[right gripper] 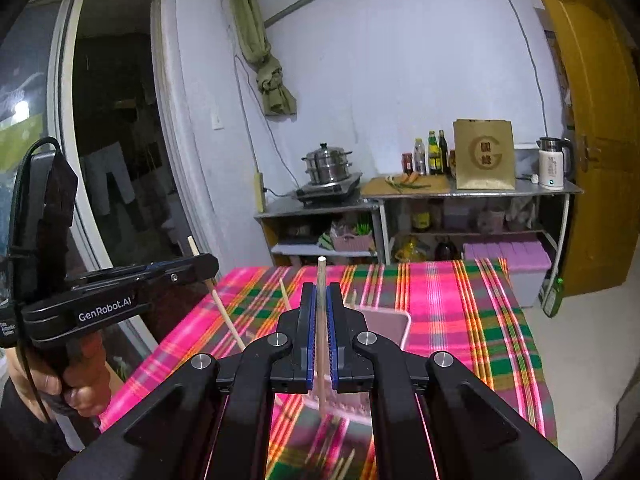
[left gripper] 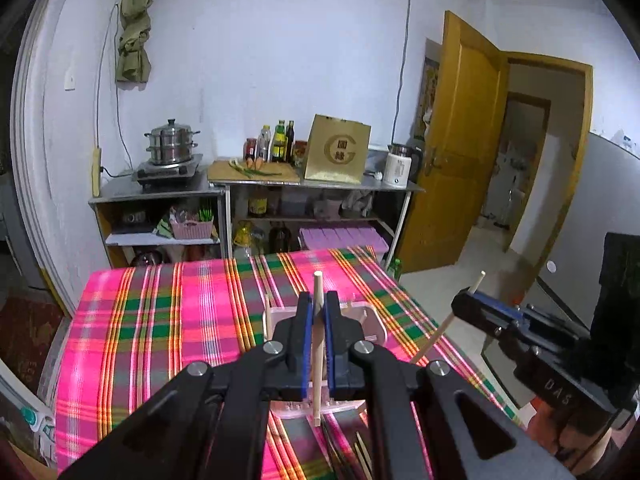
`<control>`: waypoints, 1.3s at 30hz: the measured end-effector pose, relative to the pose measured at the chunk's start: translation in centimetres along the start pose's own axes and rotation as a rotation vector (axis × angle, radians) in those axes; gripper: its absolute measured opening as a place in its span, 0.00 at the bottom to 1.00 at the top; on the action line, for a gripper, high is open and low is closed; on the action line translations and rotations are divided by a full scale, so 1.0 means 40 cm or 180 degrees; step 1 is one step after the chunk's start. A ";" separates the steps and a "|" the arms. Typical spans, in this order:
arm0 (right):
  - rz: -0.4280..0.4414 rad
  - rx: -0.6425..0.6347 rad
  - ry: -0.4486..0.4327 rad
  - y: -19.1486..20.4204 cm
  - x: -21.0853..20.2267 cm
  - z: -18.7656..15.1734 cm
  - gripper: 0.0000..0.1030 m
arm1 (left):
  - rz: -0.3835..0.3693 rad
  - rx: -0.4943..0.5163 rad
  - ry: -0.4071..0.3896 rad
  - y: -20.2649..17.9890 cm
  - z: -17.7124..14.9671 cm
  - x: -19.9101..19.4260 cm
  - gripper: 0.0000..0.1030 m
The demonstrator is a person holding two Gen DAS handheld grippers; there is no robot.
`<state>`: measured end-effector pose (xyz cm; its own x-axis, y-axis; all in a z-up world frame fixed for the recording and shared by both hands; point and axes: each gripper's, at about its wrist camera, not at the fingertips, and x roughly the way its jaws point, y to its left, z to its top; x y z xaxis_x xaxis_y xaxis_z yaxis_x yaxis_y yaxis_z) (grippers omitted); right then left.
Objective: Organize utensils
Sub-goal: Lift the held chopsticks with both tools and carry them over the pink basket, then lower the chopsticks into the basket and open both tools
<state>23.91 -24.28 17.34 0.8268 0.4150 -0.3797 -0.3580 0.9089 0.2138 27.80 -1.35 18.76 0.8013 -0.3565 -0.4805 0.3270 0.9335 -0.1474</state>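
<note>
Clearly, in the left wrist view, the left gripper (left gripper: 319, 320) is pinching one wooden chopstick (left gripper: 318, 344) upright above the pink holder (left gripper: 372, 326) on the plaid tablecloth (left gripper: 160, 320). In the right wrist view, the right gripper (right gripper: 320, 320) is clamping a second chopstick (right gripper: 321, 332) likewise. Likely both are mid-transfer; next, each tip needs lowering into the holder.

"GenRobot.AI" marks the left hand-held gripper (right gripper: 204, 270); "G" the paper bag (right gripper: 484, 156).
</note>
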 end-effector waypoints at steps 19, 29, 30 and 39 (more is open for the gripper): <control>0.0009 0.0093 -0.0019 -0.019 0.156 0.023 0.05 | 0.0009 -0.0104 -0.0044 0.069 0.018 0.142 0.06; -0.0012 0.0129 0.0202 -0.033 0.228 -0.036 0.05 | 0.0010 -0.0239 0.0169 0.101 -0.051 0.216 0.06; -0.0016 0.0134 0.0226 -0.035 0.234 -0.043 0.05 | 0.0014 -0.0246 0.0195 0.105 -0.057 0.222 0.06; -0.0034 0.0095 0.0292 -0.039 0.236 -0.051 0.06 | 0.0001 -0.0244 0.0236 0.108 -0.085 0.223 0.14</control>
<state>31.38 -21.70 11.57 0.7868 0.4083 -0.4628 -0.3350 0.9123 0.2355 34.66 -0.35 10.92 0.7611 -0.3550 -0.5429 0.2852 0.9348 -0.2115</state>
